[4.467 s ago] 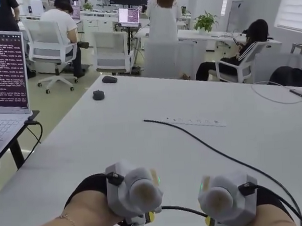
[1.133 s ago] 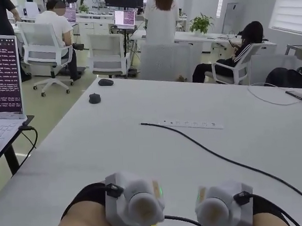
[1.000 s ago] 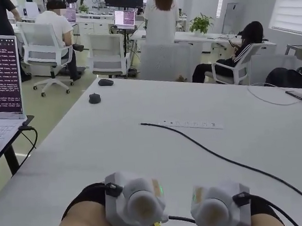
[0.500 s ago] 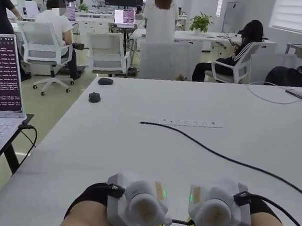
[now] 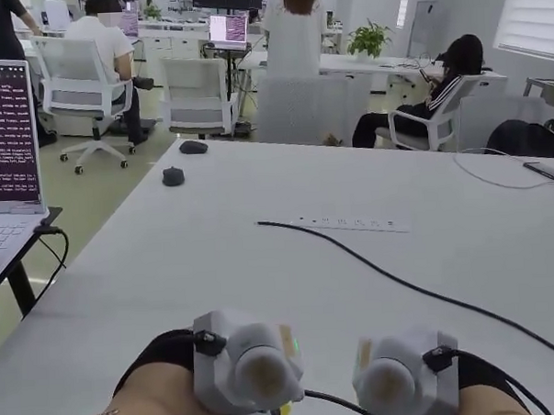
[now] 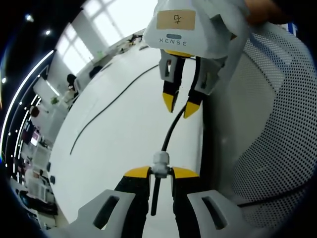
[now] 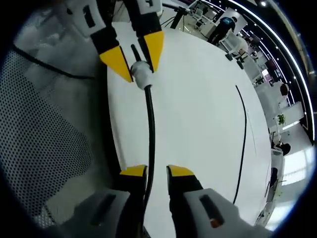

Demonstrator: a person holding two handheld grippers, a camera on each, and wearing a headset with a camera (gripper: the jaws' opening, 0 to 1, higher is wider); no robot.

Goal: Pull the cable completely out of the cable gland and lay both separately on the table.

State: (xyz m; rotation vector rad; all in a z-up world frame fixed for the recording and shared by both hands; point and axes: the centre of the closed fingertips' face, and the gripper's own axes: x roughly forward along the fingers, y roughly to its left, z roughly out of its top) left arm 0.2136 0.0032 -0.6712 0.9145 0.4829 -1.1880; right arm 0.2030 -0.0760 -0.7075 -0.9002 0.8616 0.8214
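White cable gland [image 6: 160, 162]: small, pinched between the yellow tips of the left gripper [image 6: 161, 174], nose standing proud of the tips. Left jaws closed on it from both sides. A short dark stub runs back from the gland between those jaws.

Black cable [image 6: 171, 134] leaves the gland and runs nearly straight to the right gripper [image 7: 156, 172]; it is a short span, in the air.

Right gripper view: the cable passes between that gripper's own tips, lying against one of them. The gap between the tips is wider than the cable, so the jaws are apart and not pinching. The left gripper view agrees: the right gripper comes in from above with its tips spread on either side of the cable.

Head view: both grippers sit low at the near edge of the table [image 5: 262, 291], seen from behind, side by side, close but apart. A short arc of cable shows between them.

Gland and cable are held off the table, over its near edge. Both gripper views add a white mesh surface [image 6: 267, 129] just beside that edge.

Further out in the head view:
- A long black lead [image 5: 400, 280] crosses the table, its far end near a white power strip [image 5: 351, 225].
- Two dark mice [image 5: 174, 176] lie toward the far left corner.
- A laptop [image 5: 7, 127] with a lit text screen stands off the left side.
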